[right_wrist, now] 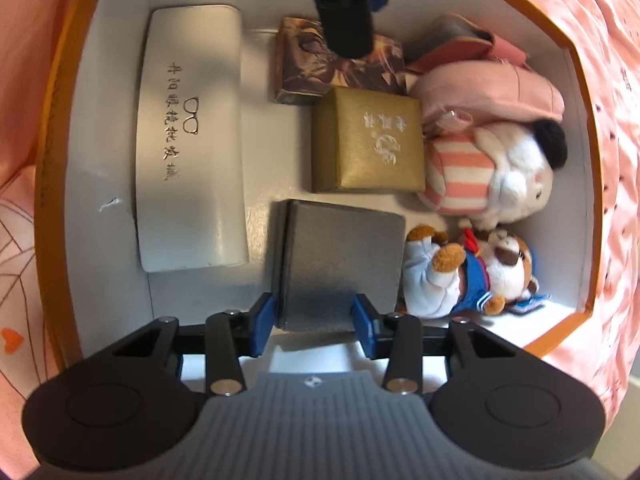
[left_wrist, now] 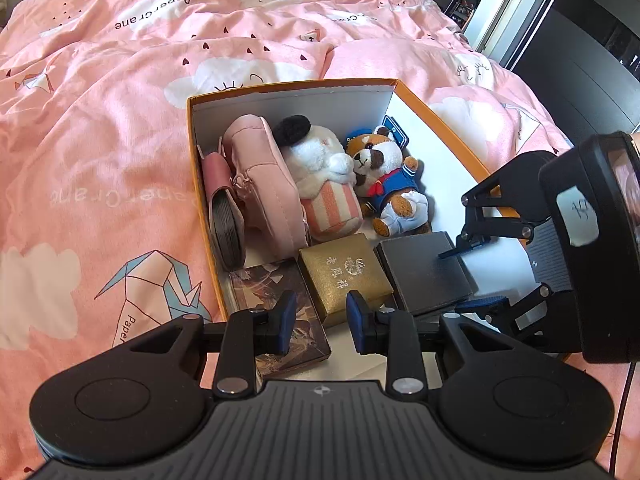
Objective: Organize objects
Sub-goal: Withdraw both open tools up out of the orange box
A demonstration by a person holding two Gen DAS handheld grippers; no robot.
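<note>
The right gripper [right_wrist: 314, 326] straddles the flat dark grey square box [right_wrist: 340, 260], its pads narrowed beside the box's near edge with no firm pinch evident; the left gripper [left_wrist: 322, 318] hovers narrow and empty over the patterned brown card box [left_wrist: 280, 304]; the step looks like seating this grey box in the orange-rimmed cardboard box [right_wrist: 592, 184] on the pink bed quilt [left_wrist: 100, 160], so next comes a nudge or release; inside lie a gold square box [right_wrist: 368, 140], white glasses case [right_wrist: 192, 140], pink pouch [right_wrist: 488, 92] and two plush toys [right_wrist: 492, 184].

My left gripper [left_wrist: 322, 322] tilts steeply downward, its blue-padded fingers [left_wrist: 289, 316] standing a narrow gap apart with nothing clamped between them. My right gripper [right_wrist: 314, 326] points almost straight down beside it, off to the left one's right. Its blue pads [right_wrist: 262, 326] sit at the near corner of a dark grey box [right_wrist: 340, 256]; whether they press on it I cannot tell.
</note>
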